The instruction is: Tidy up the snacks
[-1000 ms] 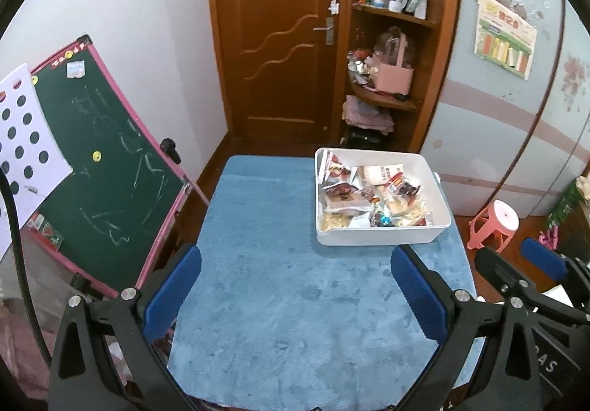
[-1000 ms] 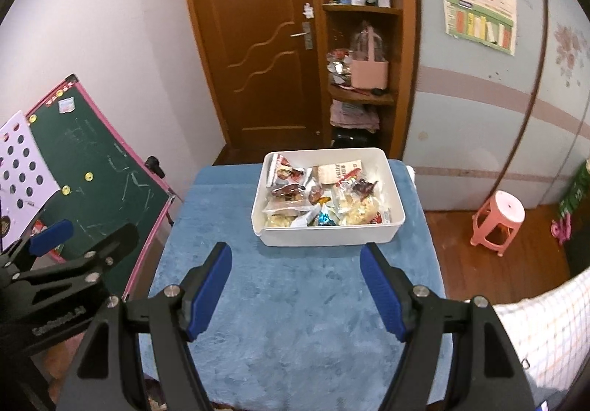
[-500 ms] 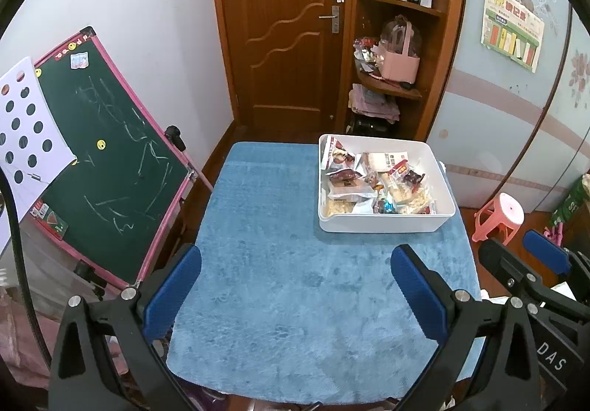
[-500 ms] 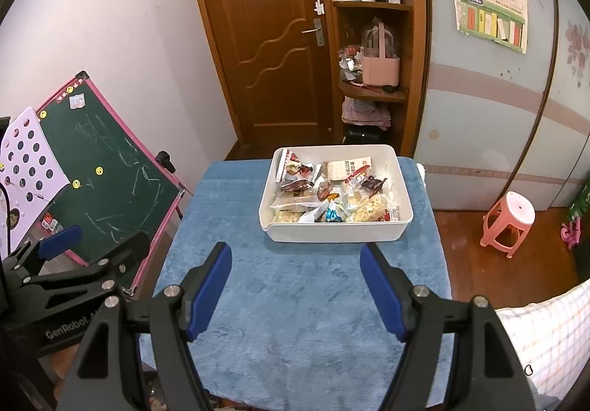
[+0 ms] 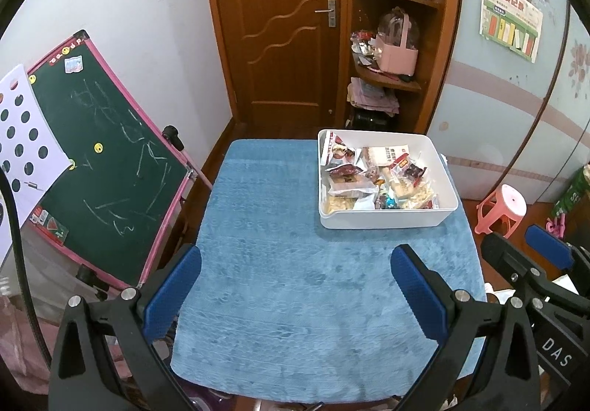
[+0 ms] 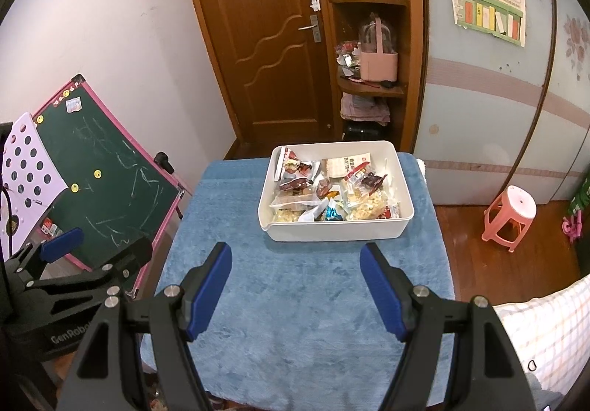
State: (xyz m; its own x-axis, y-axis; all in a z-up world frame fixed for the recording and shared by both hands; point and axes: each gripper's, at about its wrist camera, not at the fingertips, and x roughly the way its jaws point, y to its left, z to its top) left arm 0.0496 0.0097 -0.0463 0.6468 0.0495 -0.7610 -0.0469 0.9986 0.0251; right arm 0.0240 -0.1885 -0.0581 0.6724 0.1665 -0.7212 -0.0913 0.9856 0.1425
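A white plastic bin (image 5: 383, 220) full of several snack packets (image 5: 372, 178) sits at the far right of a table covered in blue cloth (image 5: 287, 263). It shows in the right wrist view too (image 6: 332, 232), with its packets (image 6: 332, 193). My left gripper (image 5: 295, 285) is open and empty, high above the table's near half. My right gripper (image 6: 295, 285) is open and empty, above the cloth (image 6: 295, 300) just short of the bin. Each gripper shows at the edge of the other's view.
A green chalkboard easel (image 5: 99, 160) leans close to the table's left edge. A wooden door (image 5: 280, 27) and a corner shelf (image 5: 391, 42) stand behind the table. A pink stool (image 6: 510, 215) is on the floor at the right. A checked cloth (image 6: 542, 333) lies at the near right.
Both grippers have risen and drawn back from the table, so the bin and the cloth look smaller and more of the room shows. Both stay open and empty.
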